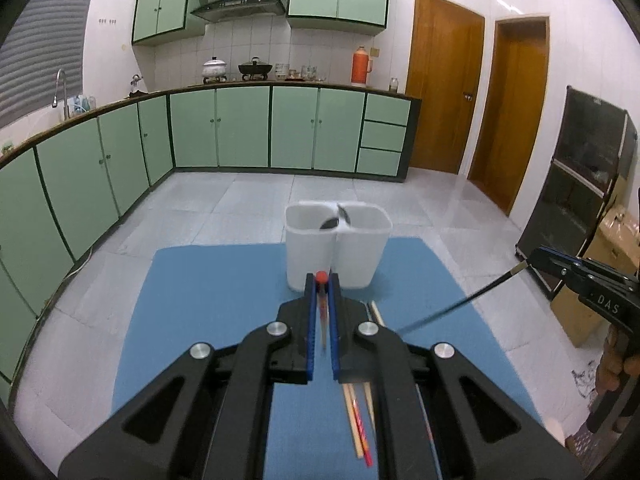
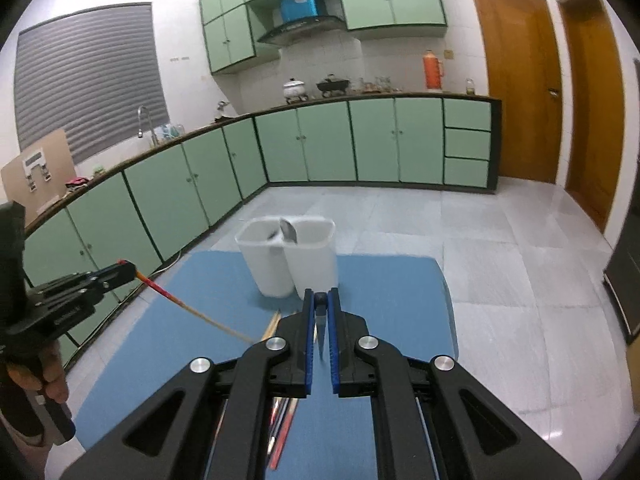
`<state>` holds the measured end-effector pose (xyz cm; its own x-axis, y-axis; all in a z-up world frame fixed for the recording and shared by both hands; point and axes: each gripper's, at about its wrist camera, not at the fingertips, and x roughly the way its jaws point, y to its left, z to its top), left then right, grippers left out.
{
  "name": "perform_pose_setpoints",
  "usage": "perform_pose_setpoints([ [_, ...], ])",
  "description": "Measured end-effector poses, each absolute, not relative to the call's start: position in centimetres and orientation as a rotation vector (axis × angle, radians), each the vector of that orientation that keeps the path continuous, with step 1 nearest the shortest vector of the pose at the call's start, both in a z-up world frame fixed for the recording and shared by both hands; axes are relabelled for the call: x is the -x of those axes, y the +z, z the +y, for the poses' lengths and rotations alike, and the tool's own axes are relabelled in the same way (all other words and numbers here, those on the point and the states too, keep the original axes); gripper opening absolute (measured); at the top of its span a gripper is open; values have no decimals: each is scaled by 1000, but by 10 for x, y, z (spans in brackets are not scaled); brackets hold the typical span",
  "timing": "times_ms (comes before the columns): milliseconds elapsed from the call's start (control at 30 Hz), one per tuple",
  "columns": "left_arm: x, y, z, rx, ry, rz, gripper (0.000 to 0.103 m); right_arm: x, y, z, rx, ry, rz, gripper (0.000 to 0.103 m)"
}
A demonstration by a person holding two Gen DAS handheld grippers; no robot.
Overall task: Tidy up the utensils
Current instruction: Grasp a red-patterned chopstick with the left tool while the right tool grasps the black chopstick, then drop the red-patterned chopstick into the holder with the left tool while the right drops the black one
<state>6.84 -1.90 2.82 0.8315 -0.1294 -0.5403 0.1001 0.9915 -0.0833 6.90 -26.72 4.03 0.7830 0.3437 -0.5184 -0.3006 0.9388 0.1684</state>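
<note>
A white two-compartment utensil holder [image 1: 338, 246] stands at the far end of a blue mat [image 1: 208, 300], with a dark spoon [image 1: 336, 222] leaning at its divider. My left gripper [image 1: 321, 280] is shut on a red-ended wooden chopstick [image 1: 321, 308], raised just in front of the holder. My right gripper [image 2: 320, 300] is shut on a black chopstick [image 2: 320, 320]; in the left wrist view this chopstick [image 1: 460, 304] slants down from the gripper at the right. The holder [image 2: 292, 256] sits ahead of the right gripper. The left gripper's chopstick [image 2: 192, 310] shows at left.
Several loose chopsticks [image 1: 358, 420] lie on the mat under the grippers, also in the right wrist view [image 2: 280, 428]. Beyond the mat is a tiled floor [image 1: 248, 196], green cabinets [image 1: 240, 132] and wooden doors [image 1: 440, 92]. A dark cabinet [image 1: 576, 184] and boxes stand at right.
</note>
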Motion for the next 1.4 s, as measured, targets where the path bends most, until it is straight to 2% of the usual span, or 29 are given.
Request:
perform_pose_setpoints([
  [267, -87, 65, -10, 97, -129, 510, 5, -102, 75, -255, -31, 416, 541, 6],
  [533, -100, 127, -5, 131, -117, 355, 5, -124, 136, -253, -40, 458, 411, 6],
  [767, -136, 164, -19, 153, -105, 237, 5, -160, 161, -241, -34, 413, 360, 6],
  [967, -185, 146, -40, 107, -68, 249, 5, -202, 134, -223, -26, 392, 411, 6],
  [1300, -241, 80, -39, 87, -89, 414, 6, -233, 79, -210, -62, 446, 528, 7],
  [1367, -234, 76, -34, 95, -92, 416, 13, -228, 75, -211, -54, 448, 523, 7],
  [1400, -231, 75, -30, 98, -93, 414, 22, -224, 74, -212, -57, 450, 520, 9],
])
